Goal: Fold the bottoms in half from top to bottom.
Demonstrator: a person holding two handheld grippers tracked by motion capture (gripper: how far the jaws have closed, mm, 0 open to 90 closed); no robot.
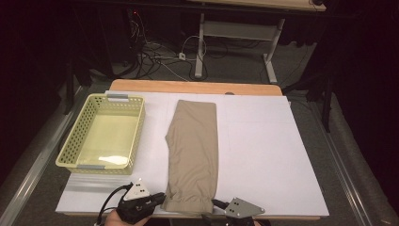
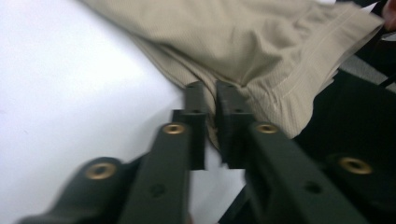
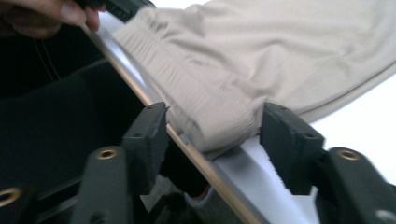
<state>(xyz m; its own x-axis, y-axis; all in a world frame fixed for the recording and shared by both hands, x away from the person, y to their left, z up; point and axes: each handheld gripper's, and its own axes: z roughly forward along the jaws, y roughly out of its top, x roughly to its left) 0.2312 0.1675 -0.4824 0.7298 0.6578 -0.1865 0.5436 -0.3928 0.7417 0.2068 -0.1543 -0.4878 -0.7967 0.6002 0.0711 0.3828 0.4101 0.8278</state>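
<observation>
Left gripper (image 1: 159, 199): you had it at the near left corner of the folded beige garment (image 1: 193, 155), jaws drawn almost together with only a slim gap. In the left gripper view its tips (image 2: 215, 98) sat at the cloth's edge by the ribbed hem; whether any fabric was pinched between them you could not tell from that angle.

Right gripper (image 3: 212, 123): you held it at the near right corner, jaws standing wide on either side of the hem roll (image 3: 219, 121). The pads (image 3: 152, 126) looked to sit beside the cloth rather than press on it.

Garment position: it lay lengthwise down the middle of the white sheet (image 1: 263, 160) on the table, its near hem right at the front edge, between your two grippers.

Basket (image 1: 103, 134): the yellow one stood to the left of the garment, apart from it.

Handling: it looked light, soft and limp, so it would likely sag and unfold if you lifted it from a single point. It seemed neither fragile nor slippery.

Where to grip: the thicker ribbed hem at both near corners looked the best hold, taking all the layers at once so the fold stayed together.
</observation>
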